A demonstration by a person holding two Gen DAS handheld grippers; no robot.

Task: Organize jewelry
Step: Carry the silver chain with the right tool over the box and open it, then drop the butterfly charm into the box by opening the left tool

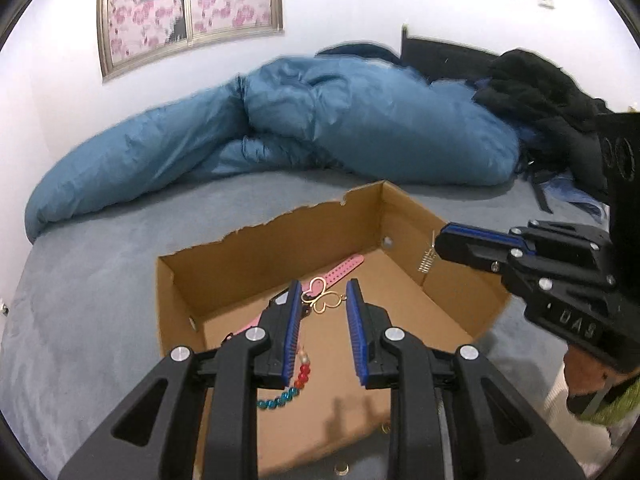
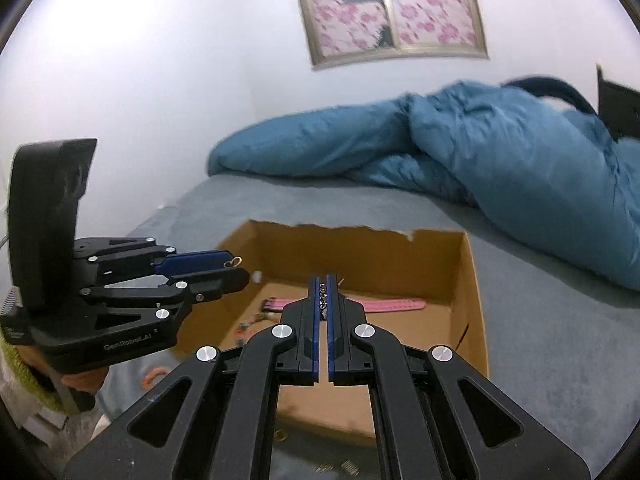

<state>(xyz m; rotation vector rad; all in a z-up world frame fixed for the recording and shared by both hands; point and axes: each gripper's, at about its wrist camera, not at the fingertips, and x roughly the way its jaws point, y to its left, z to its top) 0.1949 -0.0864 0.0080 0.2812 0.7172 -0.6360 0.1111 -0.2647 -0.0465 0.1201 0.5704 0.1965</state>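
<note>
Left wrist: left tongs [image 1: 323, 294] pinch butterfly pendant [image 1: 323, 301]; right tongs [image 1: 442, 240] clamp earring [image 1: 428, 258]; grey bed [image 1: 100, 264].

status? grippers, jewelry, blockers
Left gripper pinching a gold butterfly piece over the cardboard box. Right gripper shut on a small metal earring. Pink strap and beads already in box. Nothing blocking.

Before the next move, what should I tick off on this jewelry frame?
1. Right gripper shut on the dangling metal earring: ok.
2. Left gripper gripping the gold butterfly piece: ok, pads meet both its sides.
3. Cardboard box open on top: ok.
4. Pink strap and bead bracelet inside the box: ok.
5. All jewelry boxed: not ok, small pieces lie on the bed in front of it.
</note>
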